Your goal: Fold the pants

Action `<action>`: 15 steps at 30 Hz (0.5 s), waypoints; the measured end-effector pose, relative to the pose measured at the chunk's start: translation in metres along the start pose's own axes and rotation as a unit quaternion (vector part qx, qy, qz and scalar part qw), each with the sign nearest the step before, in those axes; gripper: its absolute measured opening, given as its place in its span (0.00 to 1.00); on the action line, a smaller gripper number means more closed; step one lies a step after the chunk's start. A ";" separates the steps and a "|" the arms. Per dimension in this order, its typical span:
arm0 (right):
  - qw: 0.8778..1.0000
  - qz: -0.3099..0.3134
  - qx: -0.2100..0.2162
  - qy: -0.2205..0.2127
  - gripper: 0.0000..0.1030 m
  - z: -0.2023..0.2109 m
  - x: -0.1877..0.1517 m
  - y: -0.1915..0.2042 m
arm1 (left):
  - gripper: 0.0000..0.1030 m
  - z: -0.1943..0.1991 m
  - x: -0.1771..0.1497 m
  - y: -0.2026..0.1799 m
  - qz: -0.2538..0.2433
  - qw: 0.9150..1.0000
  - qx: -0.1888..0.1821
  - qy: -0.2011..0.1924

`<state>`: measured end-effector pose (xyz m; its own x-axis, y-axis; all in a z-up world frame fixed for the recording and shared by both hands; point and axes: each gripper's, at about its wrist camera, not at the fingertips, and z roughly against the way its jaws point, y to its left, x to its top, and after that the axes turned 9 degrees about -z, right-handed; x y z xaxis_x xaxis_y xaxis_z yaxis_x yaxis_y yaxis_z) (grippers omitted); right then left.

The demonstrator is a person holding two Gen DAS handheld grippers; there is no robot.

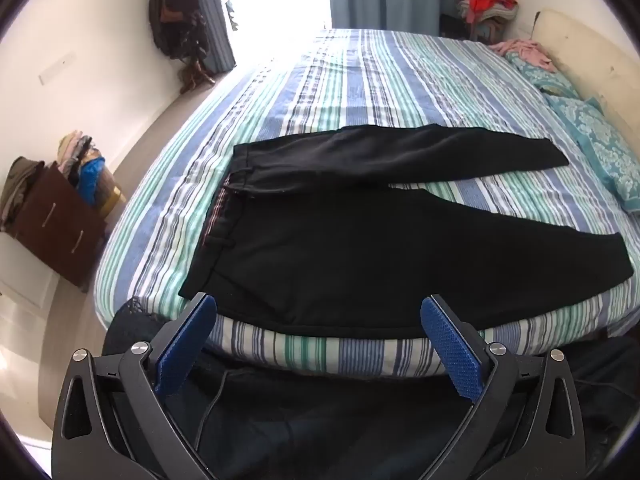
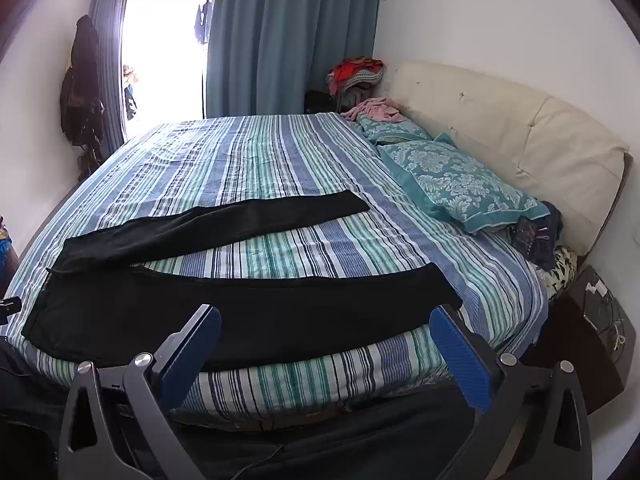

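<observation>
Both grippers are wide apart and hold nothing. From my left gripper (image 1: 319, 312) I see its blue pads (image 1: 450, 350) spread above the near edge of the bed, just short of the pants (image 1: 360, 248). My right gripper (image 2: 326, 322) is spread the same way, its fingertips over the near side of the mattress, at the lower border of the near leg.

I see the black pants (image 2: 248, 300) lying flat on the striped bedsheet (image 1: 380, 76), close to the near edge of the bed. The two legs are spread in a V shape, with a strip of sheet between them. The waistband points to the left side and shows a reddish inner lining in the left wrist view. The leg ends point to the right, toward the pillows. The far leg is thinner in the view and lies a little tilted; the near leg runs along the mattress edge.

Around this, I see a teal patterned pillow (image 2: 460, 188) against a cream headboard (image 2: 500, 132), with pink clothes (image 2: 376, 110) near the far corner. Blue curtains (image 2: 288, 36) hang beside a bright window. On the left stands a brown drawer cabinet (image 1: 56, 224) with clothes piled on it, and dark garments (image 1: 176, 20) hang on the wall.
</observation>
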<state>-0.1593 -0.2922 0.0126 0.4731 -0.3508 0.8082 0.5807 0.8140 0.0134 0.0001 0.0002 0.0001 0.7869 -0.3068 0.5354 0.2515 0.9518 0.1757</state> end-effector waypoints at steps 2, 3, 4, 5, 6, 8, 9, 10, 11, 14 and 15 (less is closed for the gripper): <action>1.000 -0.001 0.000 -0.001 1.00 0.001 0.000 0.000 | 0.99 0.000 0.000 0.000 0.001 1.000 -0.004 0.001; 1.000 0.001 -0.001 -0.001 1.00 0.001 -0.001 0.001 | 0.99 0.000 0.001 0.000 0.001 1.000 -0.005 0.001; 1.000 0.001 0.000 -0.001 1.00 0.002 -0.001 0.001 | 0.99 0.000 0.001 0.001 0.002 1.000 -0.007 0.002; 1.000 0.001 0.001 0.000 1.00 0.002 -0.001 0.001 | 0.99 0.000 -0.001 0.001 0.000 1.000 0.002 -0.005; 1.000 0.002 0.001 0.001 1.00 0.002 -0.002 0.002 | 0.99 -0.002 -0.003 0.003 0.001 1.000 0.001 -0.005; 1.000 0.003 0.002 0.001 1.00 0.001 -0.004 0.001 | 0.99 -0.001 -0.005 0.005 0.003 1.000 0.000 -0.003; 1.000 0.004 0.002 0.002 1.00 0.000 -0.005 0.002 | 0.99 0.000 -0.005 0.005 0.003 1.000 0.000 -0.002; 1.000 0.004 0.001 0.001 1.00 0.000 -0.004 0.004 | 0.99 0.001 -0.004 0.005 0.003 1.000 0.001 -0.001; 1.000 0.004 0.002 0.001 1.00 0.000 -0.004 0.004 | 0.99 0.000 -0.005 0.003 0.003 1.000 0.002 -0.001; 1.000 0.005 -0.001 -0.003 1.00 0.003 -0.008 0.007 | 0.99 0.000 -0.007 0.000 0.003 1.000 0.004 -0.002; 1.000 0.006 0.000 -0.003 1.00 0.004 -0.008 0.007 | 0.99 0.000 -0.007 0.000 0.003 1.000 0.005 -0.002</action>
<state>-0.1614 -0.2817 0.0089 0.4748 -0.3386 0.8123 0.5756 0.8177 0.0043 -0.0059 0.0027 -0.0035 0.7860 -0.3014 0.5398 0.2418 0.9534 0.1802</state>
